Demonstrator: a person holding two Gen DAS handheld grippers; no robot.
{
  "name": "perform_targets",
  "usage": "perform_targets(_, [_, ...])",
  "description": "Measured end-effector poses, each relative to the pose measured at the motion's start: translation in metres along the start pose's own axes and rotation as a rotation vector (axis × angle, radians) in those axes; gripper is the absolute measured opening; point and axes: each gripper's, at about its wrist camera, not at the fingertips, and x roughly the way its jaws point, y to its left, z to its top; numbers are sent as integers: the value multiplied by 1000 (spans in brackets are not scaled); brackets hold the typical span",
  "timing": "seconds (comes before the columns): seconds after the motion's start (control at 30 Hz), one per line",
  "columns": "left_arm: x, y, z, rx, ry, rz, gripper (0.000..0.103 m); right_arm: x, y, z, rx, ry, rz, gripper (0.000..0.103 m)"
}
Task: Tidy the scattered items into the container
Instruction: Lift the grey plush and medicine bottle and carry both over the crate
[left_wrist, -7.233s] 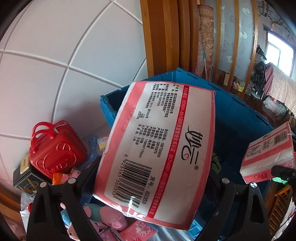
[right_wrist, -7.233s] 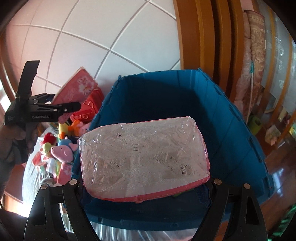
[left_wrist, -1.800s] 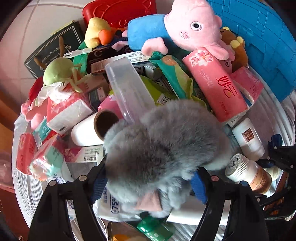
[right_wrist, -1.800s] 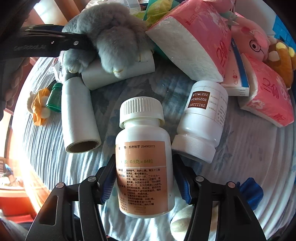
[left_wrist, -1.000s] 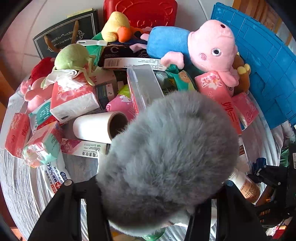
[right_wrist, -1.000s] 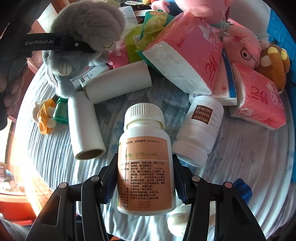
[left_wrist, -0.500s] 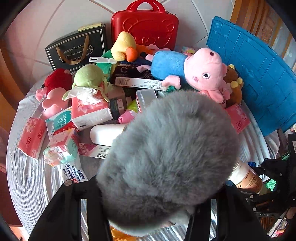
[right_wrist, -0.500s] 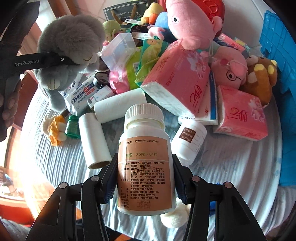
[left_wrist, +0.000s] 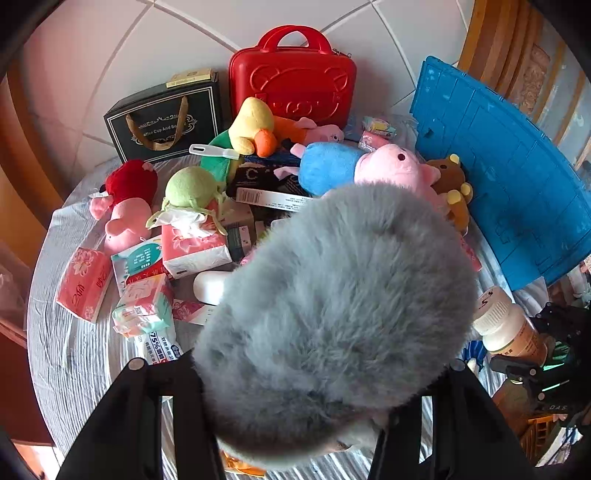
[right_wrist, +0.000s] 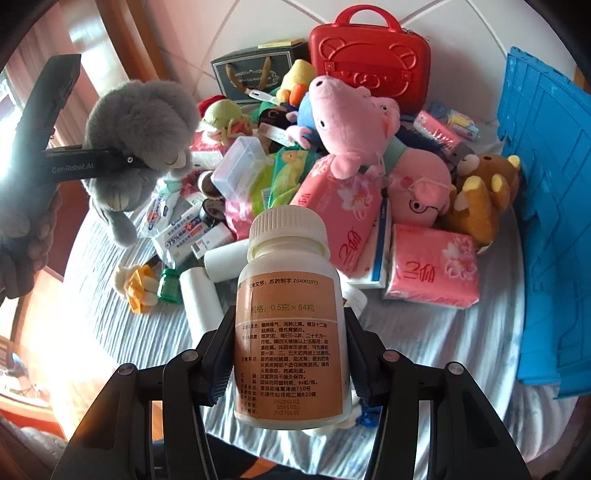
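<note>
**Both grippers loaded, crate to the right**

Now the left gripper squeezes a fluffy grey plush toy: soft, light, forgiving. The right gripper clamps a white plastic pill bottle mid-body: rigid, slick. Both hang left of the blue plastic crate.

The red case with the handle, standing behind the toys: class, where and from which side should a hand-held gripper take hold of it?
Grip the arched handle on top of the red case, coming down from above. The case stands upright against the wall with toys piled in front, so only its top is free.
</note>
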Motion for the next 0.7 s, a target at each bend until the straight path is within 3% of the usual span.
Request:
perform_targets(0.3, [-24,-51,41,56,-47,7,48,-75,-38,13,24,-82,6,52])
perform_targets(0.7, [-45,-147,117,128,-126,-31,48,-169,-109,27,43,-210,-19,52])
